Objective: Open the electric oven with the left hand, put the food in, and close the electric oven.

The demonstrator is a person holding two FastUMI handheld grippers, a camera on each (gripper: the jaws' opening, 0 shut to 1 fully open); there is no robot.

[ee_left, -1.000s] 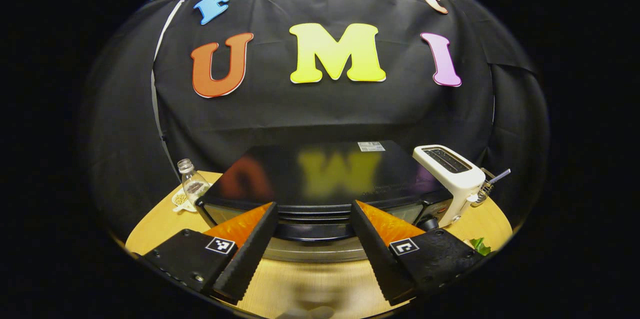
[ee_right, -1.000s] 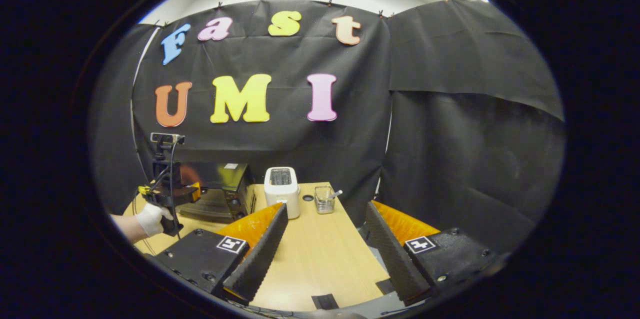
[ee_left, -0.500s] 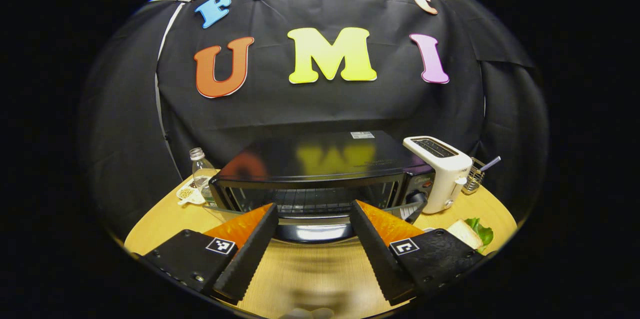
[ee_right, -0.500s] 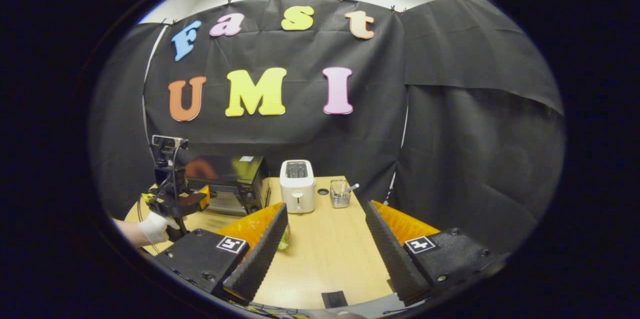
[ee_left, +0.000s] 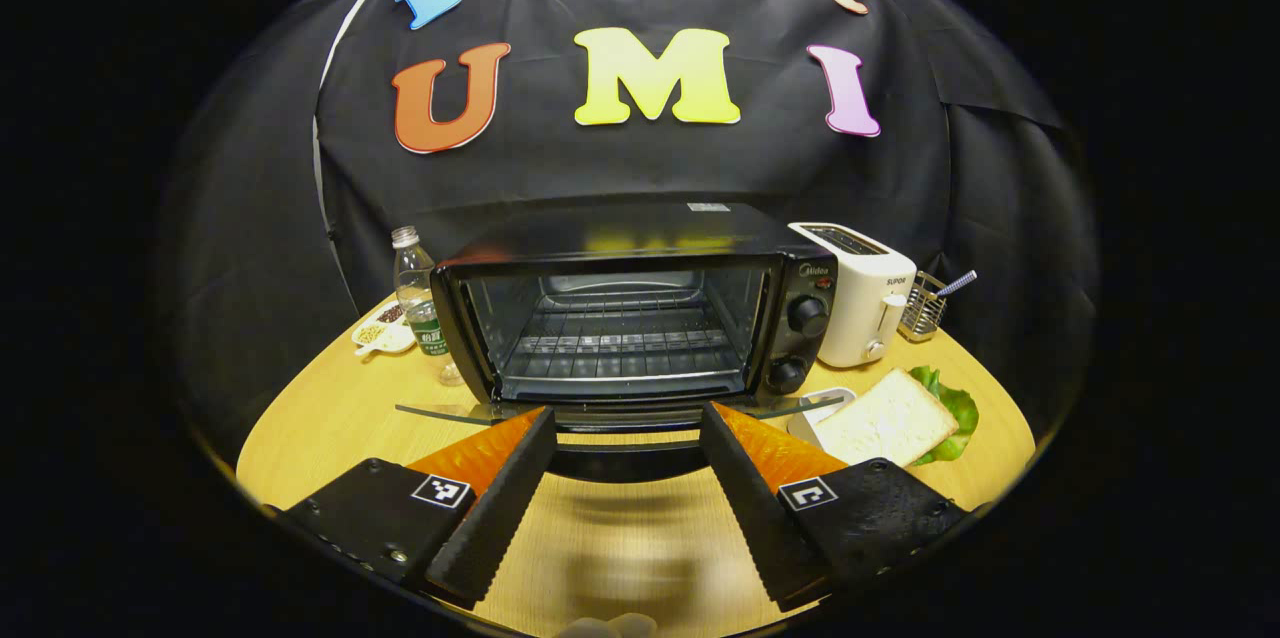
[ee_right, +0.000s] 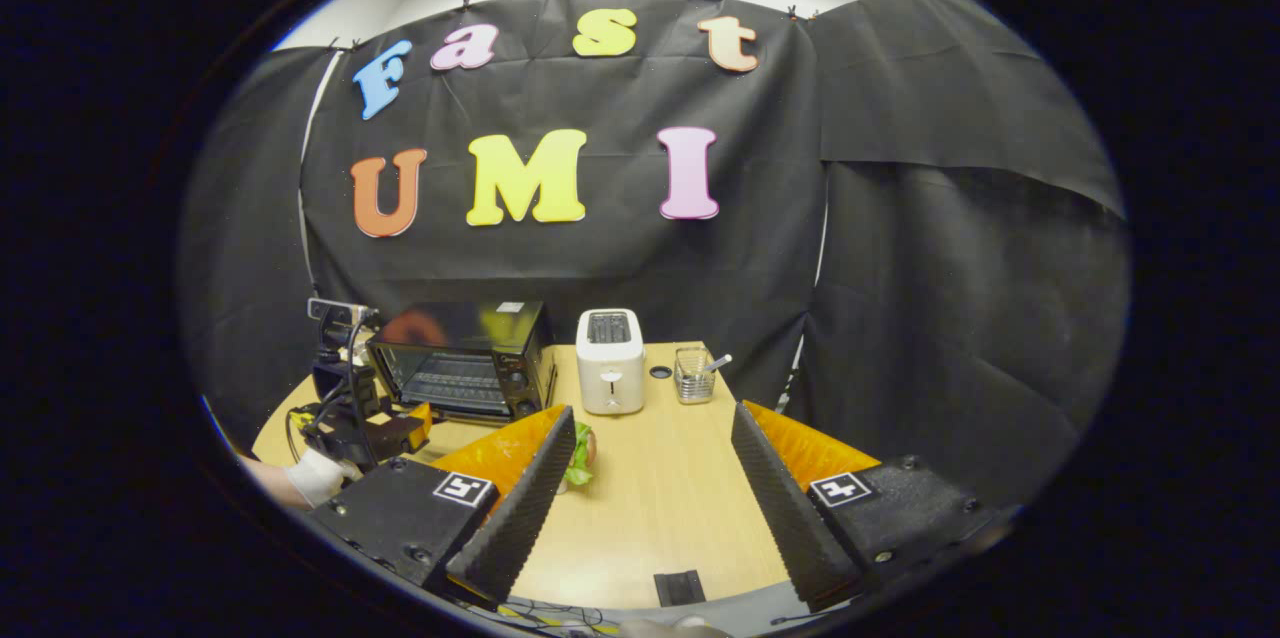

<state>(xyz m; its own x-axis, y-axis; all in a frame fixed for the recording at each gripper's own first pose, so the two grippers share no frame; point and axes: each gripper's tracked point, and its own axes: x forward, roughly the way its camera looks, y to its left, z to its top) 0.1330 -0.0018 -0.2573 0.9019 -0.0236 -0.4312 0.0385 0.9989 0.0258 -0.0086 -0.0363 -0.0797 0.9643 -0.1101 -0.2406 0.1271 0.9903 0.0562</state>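
Two tongs, both spread wide and holding nothing. Left tongs [ee_left: 625, 488] straddle the handle of the lowered glass door [ee_left: 620, 410] of the electric oven [ee_left: 620, 303], whose wire rack is exposed. Food, a bread slice [ee_left: 885, 416] on lettuce, lies on the desk [ee_left: 330, 408] just right of the oven, below the toaster [ee_left: 858, 293]. Right tongs [ee_right: 650, 508] hover right of the oven. Risk: the soft slice may fold, or snag the door edge during loading

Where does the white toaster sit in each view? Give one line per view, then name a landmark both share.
Left gripper view: the white toaster stands right of centre, against the electric oven.
Right gripper view: the white toaster stands near centre, at the table's far edge, right of the oven.
Shared landmark: the wire basket just right of the toaster.
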